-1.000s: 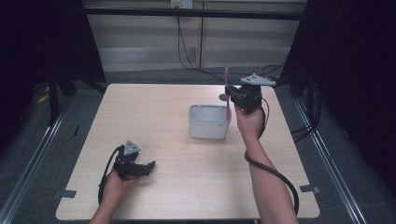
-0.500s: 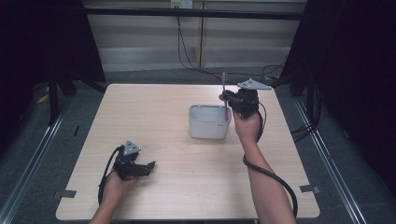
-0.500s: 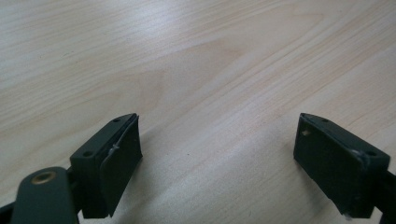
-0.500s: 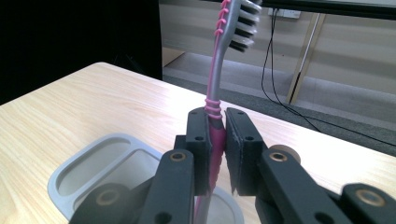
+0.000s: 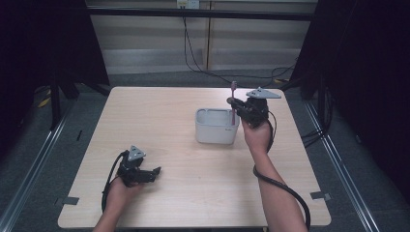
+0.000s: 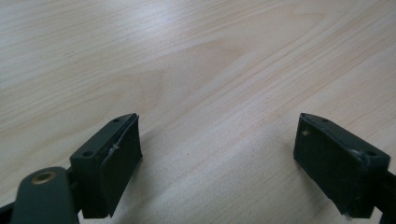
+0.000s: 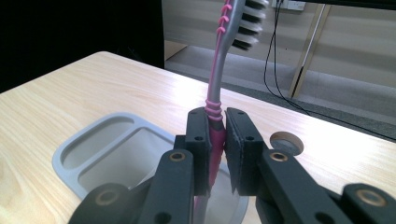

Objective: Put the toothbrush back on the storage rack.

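Note:
A pink and grey toothbrush (image 7: pixel 218 84) stands upright, bristle head up, with my right gripper (image 7: pixel 215 140) shut on its handle. Its lower end dips into the grey holder (image 7: pixel 88 154) just below the jaws. From above, the right gripper (image 5: pixel 234 104) hovers at the right rim of the grey holder (image 5: pixel 212 133), and the toothbrush (image 5: pixel 233 96) rises above it. My left gripper (image 5: pixel 153 172) rests low on the table near the front left, jaws wide open. Its two pads (image 6: pixel 116 163) stand far apart over bare wood with nothing between them.
The light wooden table (image 5: pixel 164 125) has dark floor and metal rails around it. The holder has a smaller compartment (image 7: pixel 93 142) at its far side. Cables (image 5: pixel 280 186) trail from both grippers along the forearms.
My right gripper has moved left and down with the toothbrush, bringing its lower end into the holder. The left gripper has stayed put.

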Demonstrator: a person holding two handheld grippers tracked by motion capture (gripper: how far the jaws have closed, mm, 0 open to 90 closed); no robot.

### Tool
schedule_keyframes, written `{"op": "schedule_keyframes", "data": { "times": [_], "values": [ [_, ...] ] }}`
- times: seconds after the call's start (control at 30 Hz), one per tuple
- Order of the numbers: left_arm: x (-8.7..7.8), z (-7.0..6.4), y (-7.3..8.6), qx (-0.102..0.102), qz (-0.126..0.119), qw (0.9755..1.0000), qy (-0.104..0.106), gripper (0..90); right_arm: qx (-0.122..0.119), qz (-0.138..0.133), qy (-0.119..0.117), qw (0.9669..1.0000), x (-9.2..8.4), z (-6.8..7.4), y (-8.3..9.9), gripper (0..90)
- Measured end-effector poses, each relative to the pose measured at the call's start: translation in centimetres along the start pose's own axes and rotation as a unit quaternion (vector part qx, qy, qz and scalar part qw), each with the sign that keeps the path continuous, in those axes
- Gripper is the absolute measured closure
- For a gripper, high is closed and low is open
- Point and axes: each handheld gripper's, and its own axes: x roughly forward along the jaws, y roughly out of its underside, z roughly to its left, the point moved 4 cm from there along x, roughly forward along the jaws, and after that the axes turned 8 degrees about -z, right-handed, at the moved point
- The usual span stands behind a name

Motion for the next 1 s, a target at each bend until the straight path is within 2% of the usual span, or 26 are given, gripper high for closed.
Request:
{"op": "schedule_keyframes", "data": {
  "times": [0.6, 1.0],
  "values": [
    [0.0, 0.0, 0.0, 0.0, 0.0, 1.0, 0.0, 14.6, 0.002, 0.011, -0.009, 0.9999, -1.3, 0.3, 1.4, 79.4],
    [0.0, 0.0, 0.0, 0.0, 0.0, 1.0, 0.0, 14.7, 0.006, 0.032, -0.015, 0.9994, -1.9, 0.3, 2.5, 79.1]
  ]
}}
